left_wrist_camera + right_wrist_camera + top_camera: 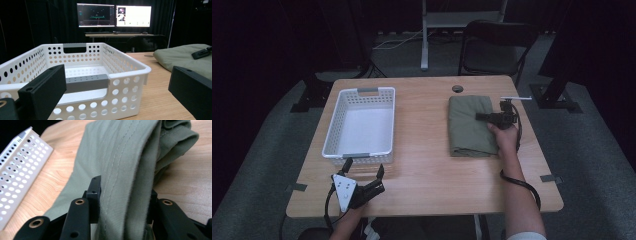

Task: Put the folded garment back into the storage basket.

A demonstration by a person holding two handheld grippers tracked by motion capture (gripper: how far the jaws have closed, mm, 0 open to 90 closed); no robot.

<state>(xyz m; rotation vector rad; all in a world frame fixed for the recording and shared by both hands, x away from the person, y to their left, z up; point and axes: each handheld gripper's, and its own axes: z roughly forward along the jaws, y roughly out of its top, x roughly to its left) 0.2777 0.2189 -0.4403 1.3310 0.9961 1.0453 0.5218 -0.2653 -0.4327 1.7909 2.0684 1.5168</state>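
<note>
Wooden and pale, the desk (427, 170) carries everything, and places on it are given as on a clock face laid over the high view. At about ten o'clock a white perforated basket (362, 122) with grey handles is seen, standing empty. At about two o'clock a folded olive-green cloth (468, 125) lies flat on the desk, well apart from the basket. The right hand-held gripper (484, 116) is laid over the cloth's right edge, and in the right gripper view a thick fold of the cloth (125, 170) is seen pinched between the two black jaws, which are pressed together on it. The left hand-held gripper (364, 172) is held at about seven o'clock, just in front of the basket's near wall, its jaws spread with nothing between them; in the left gripper view the basket's near grey handle (86, 82) is seen between them and beyond. The step in hand is judged to be the grasp on the cloth, with the lift not yet made. The next move would call for the cloth to be raised without unfolding and carried towards ten o'clock, over the basket's rim, probably with the basket steadied.
</note>
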